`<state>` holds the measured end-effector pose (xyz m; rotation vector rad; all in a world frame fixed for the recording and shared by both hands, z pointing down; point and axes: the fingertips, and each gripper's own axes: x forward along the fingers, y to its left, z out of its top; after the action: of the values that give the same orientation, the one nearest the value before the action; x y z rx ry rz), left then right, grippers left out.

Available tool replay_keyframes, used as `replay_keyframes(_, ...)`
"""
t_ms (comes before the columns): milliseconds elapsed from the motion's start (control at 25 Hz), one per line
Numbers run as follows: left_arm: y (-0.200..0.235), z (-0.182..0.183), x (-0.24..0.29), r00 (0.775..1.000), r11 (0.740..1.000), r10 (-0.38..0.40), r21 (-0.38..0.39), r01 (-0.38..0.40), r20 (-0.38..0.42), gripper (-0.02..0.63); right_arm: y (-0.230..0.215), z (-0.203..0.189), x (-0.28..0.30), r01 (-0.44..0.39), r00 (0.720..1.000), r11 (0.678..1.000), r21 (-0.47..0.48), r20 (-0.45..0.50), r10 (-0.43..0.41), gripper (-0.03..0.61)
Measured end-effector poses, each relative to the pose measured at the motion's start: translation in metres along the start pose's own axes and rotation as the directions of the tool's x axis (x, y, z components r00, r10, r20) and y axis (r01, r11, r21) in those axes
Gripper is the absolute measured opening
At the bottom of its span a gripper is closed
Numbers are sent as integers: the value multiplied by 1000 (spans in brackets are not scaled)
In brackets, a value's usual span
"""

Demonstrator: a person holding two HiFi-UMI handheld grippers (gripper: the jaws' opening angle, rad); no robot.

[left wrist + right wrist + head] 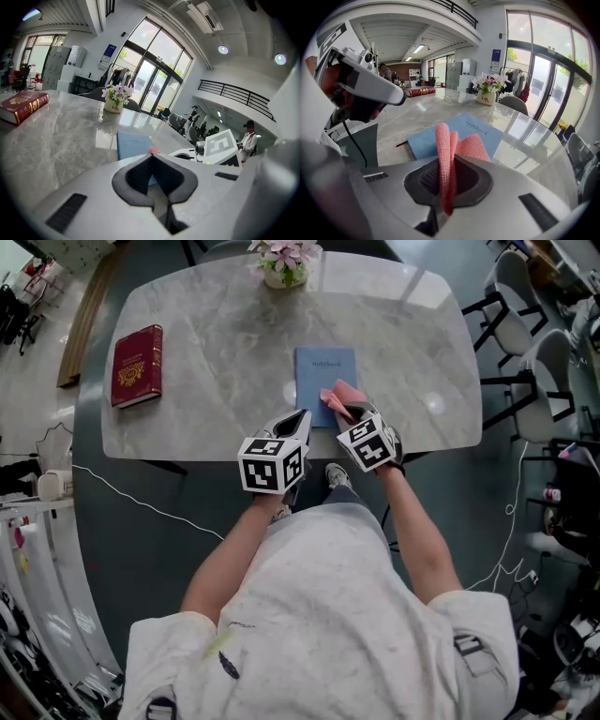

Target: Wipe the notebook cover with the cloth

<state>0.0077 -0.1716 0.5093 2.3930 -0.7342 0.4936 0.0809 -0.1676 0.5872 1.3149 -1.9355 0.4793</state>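
- Right gripper [447,159] is clamping the cloth [446,140] between its jaws; the pink knit folds are standing up out of the narrow gap between the pads.
- Left gripper [151,155] is showing its jaws pressed together at the tips, with nothing between them.
- Seen from the head view, the right gripper [343,411] is hovering over the near right part of the notebook [322,367], and the cloth [342,394] is lying over the notebook's right edge. Whether the cloth is pressing on the cover cannot be told.
- Seen from the head view, the left gripper [302,416] is pointing at the notebook's near left corner, just beside the right gripper; contact with the cover cannot be told.
- Notebook, light blue and closed, is lying flat on the marble table [216,399], near the edge closest to the person, with its cover facing up.
- Red book [137,365] is lying flat at the table's left end, well apart from the notebook.
- Flower pot [284,266] is standing upright at the far edge of the table, beyond the notebook.
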Motion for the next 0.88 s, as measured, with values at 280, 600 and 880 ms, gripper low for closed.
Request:
replay_keyframes(280,-7,-8,-3,999,999,-46,14,46,-21,8,22,-11,-12,15,1000,997,80,20,-16,15)
replay_keyframes(600,-24,-13,4,995,995,-80,54,83,-55,8,37,-24,-27,2,1000,995,100,25,-5,15)
replay_keyframes(880,-30,-12,13,996,996,-60,60,63,-60,8,11,-4,-48,16,996,993,119,86,-27,15)
